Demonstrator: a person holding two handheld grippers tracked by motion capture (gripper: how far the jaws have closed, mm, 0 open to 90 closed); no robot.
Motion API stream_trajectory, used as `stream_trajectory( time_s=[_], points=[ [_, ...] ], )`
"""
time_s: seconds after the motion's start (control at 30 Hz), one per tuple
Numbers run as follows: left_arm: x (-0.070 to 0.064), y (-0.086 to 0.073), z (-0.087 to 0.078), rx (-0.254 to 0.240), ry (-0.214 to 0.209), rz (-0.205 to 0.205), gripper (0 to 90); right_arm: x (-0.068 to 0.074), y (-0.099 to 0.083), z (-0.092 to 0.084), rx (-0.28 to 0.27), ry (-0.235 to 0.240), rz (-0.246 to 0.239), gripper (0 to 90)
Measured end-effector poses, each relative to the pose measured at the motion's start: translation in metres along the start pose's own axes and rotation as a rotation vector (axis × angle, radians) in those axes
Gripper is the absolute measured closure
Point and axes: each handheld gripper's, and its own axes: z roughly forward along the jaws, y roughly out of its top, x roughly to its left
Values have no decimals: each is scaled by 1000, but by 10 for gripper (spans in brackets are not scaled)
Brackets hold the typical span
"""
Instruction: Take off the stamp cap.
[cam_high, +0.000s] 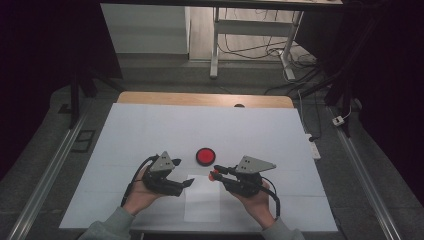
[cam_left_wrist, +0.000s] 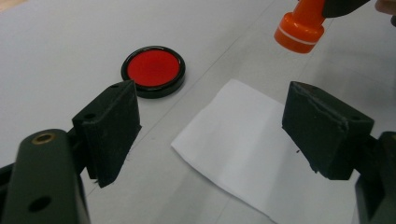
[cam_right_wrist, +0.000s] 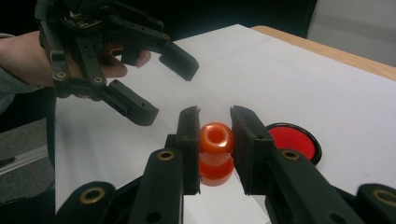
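the work in hand looks like stamping a sheet of paper, and it seems to sit at an early-to-middle point. the right gripper (cam_right_wrist: 215, 140) has its jaws clamped narrow on the handle of an orange stamp (cam_right_wrist: 215, 151), which is lifted off the table and hangs over the far right corner of the white paper sheet (cam_high: 202, 200), just near of the ink pad (cam_high: 204, 156). so the pick-up is done. the stamp's face points down and cannot be read, so whether it carries ink cannot be told. the paper shows no mark in any view, so the pressing itself looks still to do, and perhaps an inking first.

the left gripper (cam_high: 187, 183) hovers at the left edge of the sheet with its jaws spread wide and nothing between them; in the left gripper view the bare paper lies between and beyond its pads (cam_left_wrist: 112, 123). it may be placed to steady the sheet, though it does not touch it yet as far as can be seen.

the one container is the ink pad, a shallow round black dish lying open on the white table cover (cam_high: 150, 130), just beyond the far edge of the sheet. it holds an even red pad filling it up to the rim, with no lid in sight.
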Motion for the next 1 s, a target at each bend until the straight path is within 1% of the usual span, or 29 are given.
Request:
stream_trajectory(
  time_s=[0.2, 0.33, 0.43, 0.57, 0.67, 0.77, 0.9, 1.0],
  points=[
    [-4, 8, 6, 12, -21, 18, 197, -1, 1, 0, -8, -2, 3, 719],
    [-8, 13, 10, -1, -39, 25, 197, -1, 1, 0, -5, -1, 2, 719],
    [-11, 13, 14, 0, -55, 28, 196, -1, 1, 0, -2, -2, 4, 720],
    [-17, 12, 19, 17, -73, 47, 195, -1, 0, 1, -4, -2, 4, 719],
    [-18, 12, 22, 17, -78, 48, 195, -1, 1, 2, 0, -3, -2, 720],
    [-20, 11, 23, 20, -80, 50, 195, -2, 2, 1, -9, -2, 4, 720],
    [-23, 12, 25, 21, -84, 52, 195, -1, 2, 3, -7, 3, 3, 719],
    [-25, 13, 27, 22, -86, 61, 196, 0, 2, 5, 0, 6, -1, 719]
  ],
)
